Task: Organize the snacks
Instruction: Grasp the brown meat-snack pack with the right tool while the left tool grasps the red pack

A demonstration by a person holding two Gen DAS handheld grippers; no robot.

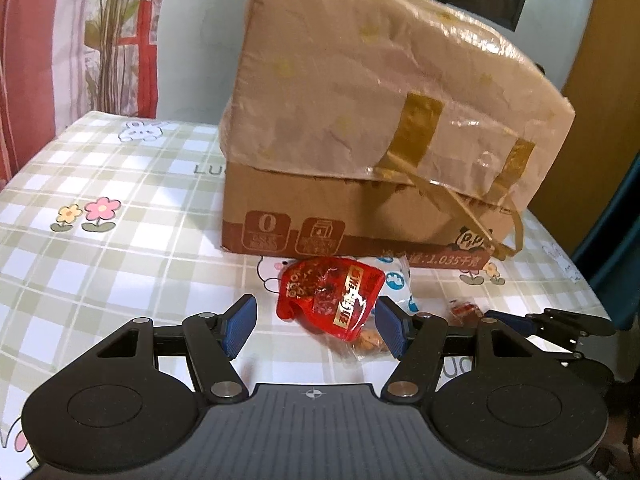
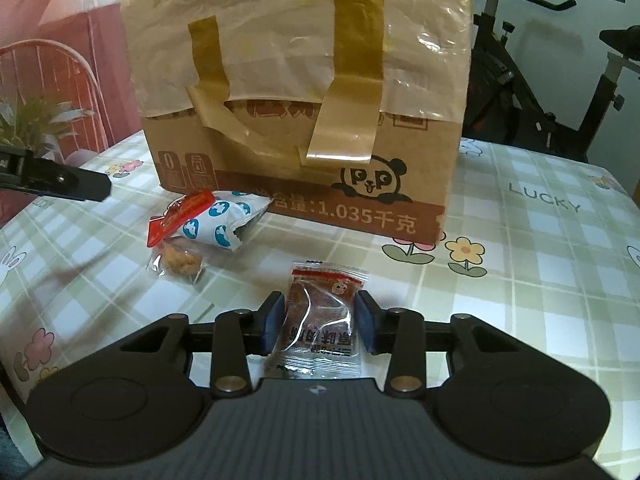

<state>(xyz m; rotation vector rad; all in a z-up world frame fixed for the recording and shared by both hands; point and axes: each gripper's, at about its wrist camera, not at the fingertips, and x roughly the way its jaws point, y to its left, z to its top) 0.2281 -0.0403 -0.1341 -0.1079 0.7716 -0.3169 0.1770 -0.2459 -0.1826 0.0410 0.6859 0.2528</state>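
A clear snack packet [image 2: 320,312], red-topped with dark contents, is pinched by the right gripper [image 2: 320,320] above the checked tablecloth [image 2: 520,280]. The left gripper [image 1: 316,326] is spread around a red pouch [image 1: 332,300].

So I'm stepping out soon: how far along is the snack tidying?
Early days. Nothing looks put away: the cardboard box is still taped shut. In hand: the right gripper is shut on the clear jerky packet. Left to do: the red snack pouch between the left gripper's open jaws, and the blue-and-white packet beside the box.
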